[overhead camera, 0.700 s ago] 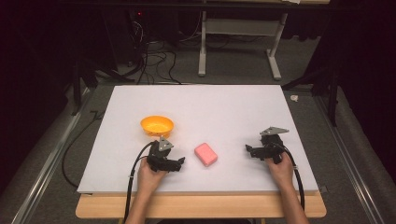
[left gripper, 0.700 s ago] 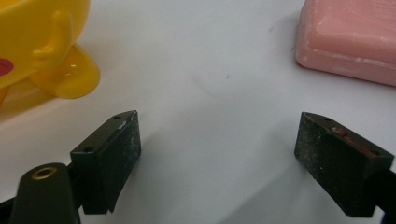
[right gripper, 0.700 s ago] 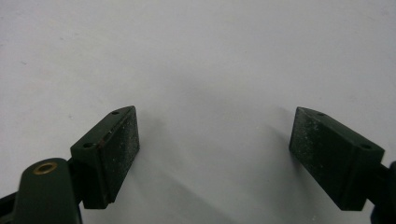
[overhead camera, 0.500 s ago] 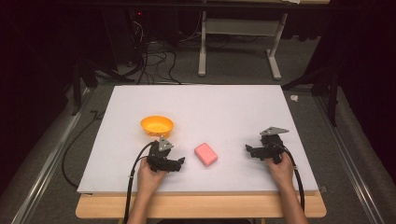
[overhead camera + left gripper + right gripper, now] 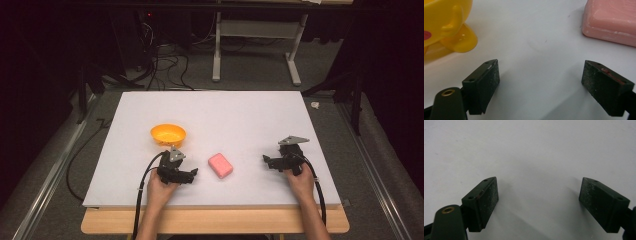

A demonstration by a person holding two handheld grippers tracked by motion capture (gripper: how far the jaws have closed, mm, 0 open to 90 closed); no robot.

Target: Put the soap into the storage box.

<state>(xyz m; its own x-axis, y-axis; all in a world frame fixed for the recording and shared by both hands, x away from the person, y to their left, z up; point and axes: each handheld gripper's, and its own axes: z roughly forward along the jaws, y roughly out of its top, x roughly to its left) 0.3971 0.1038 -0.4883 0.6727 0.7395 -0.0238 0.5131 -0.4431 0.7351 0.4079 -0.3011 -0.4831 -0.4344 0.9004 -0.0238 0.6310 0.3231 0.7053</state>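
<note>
My left gripper (image 5: 191, 173) has its fingers spread and empty, the pink soap bar (image 5: 220, 165) lying just beside them on the tabletop (image 5: 240, 115). Right gripper (image 5: 267, 161) likewise spread, well apart. My worry: an off-centre approach could nudge the soap away, or bump the orange bowl (image 5: 168, 134).
</note>
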